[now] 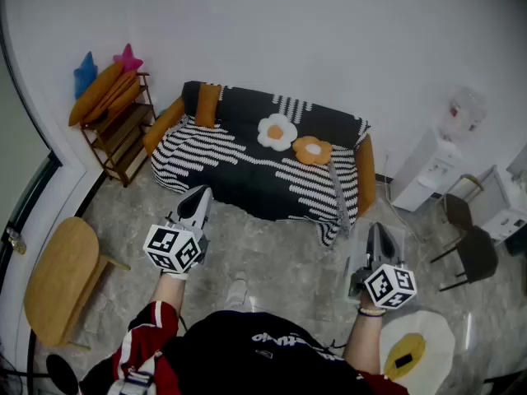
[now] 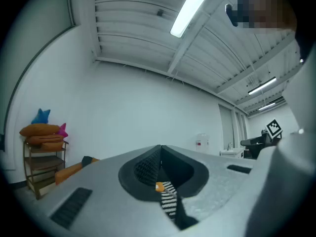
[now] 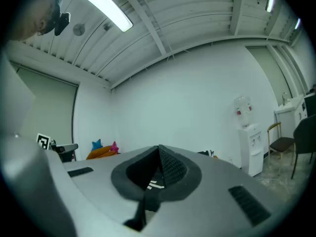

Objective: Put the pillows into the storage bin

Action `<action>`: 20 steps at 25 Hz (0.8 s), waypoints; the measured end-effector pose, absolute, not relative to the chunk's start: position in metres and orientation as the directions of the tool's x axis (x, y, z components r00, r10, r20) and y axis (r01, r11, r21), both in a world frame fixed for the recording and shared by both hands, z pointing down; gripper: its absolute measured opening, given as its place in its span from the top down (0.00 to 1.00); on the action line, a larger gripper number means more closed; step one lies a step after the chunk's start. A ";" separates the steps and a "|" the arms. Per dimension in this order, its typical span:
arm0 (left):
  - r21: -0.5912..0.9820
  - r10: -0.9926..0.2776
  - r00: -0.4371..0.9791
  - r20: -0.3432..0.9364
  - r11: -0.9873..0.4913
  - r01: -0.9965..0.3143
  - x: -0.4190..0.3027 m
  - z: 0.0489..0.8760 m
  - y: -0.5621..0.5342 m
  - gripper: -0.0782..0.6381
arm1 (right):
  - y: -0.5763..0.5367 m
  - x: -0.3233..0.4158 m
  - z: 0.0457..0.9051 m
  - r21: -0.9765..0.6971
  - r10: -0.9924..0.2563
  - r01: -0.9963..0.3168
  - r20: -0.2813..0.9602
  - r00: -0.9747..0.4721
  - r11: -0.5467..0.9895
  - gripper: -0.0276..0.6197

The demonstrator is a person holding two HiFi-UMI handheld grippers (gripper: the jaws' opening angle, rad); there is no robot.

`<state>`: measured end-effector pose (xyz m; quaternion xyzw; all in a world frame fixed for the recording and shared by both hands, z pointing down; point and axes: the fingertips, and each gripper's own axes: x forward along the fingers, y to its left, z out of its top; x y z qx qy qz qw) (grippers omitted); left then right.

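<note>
Sofa [image 1: 239,171]: black-and-white striped cover, backed against the white wall.
Flower pillow [image 1: 277,132]: white with an orange centre, lying on the sofa near its middle, close to the backrest.
Round pillow [image 1: 312,150]: orange with a pale centre, on the sofa just beside the flower pillow, on the cooler side.
Bolsters [image 1: 207,105]: orange, at both ends of the sofa; the one marked stands against the backrest at the shelf end.
Shelf [image 1: 123,138]: dark wood, just beside one end of the sofa; long orange cushions [image 1: 105,93] lie across its top, with a blue star [image 1: 85,71] and a pink star [image 1: 128,58] behind them.
Cooler [image 1: 424,171]: white, near the sofa's other end, against the wall.
Tabletop [image 1: 58,274]: round, pale wood, well apart from the sofa, past the shelf end.
Left gripper [image 1: 198,197]: over the floor [image 1: 280,253] in front of the sofa's shelf half, pointing toward it; fingers pressed together with nothing between them.
Right gripper [image 1: 379,237]: over the floor in front of the sofa's cooler end; fingers closed together, empty.
</note>
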<state>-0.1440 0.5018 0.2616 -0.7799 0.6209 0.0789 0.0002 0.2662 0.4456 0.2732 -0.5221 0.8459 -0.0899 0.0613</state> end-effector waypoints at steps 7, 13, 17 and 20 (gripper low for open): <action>0.079 -0.968 0.227 -0.105 -0.236 -0.969 -0.130 0.267 0.505 0.88 | 0.450 0.270 0.278 -0.242 -0.884 -0.857 -0.004 -0.467 0.454 0.97; 0.101 -0.969 0.224 -0.108 -0.235 -0.967 -0.129 0.268 0.509 0.88 | 0.453 0.271 0.278 -0.211 -0.883 -0.863 -0.005 -0.469 0.459 0.97; 0.113 -0.964 0.245 -0.106 -0.256 -0.960 -0.123 0.267 0.511 0.89 | 0.459 0.270 0.274 -0.171 -0.871 -0.857 -0.018 -0.491 0.487 0.95; 0.125 -0.959 0.263 -0.103 -0.275 -0.953 -0.119 0.266 0.511 0.89 | 0.463 0.267 0.275 -0.116 -0.860 -0.855 0.016 -0.511 0.506 0.95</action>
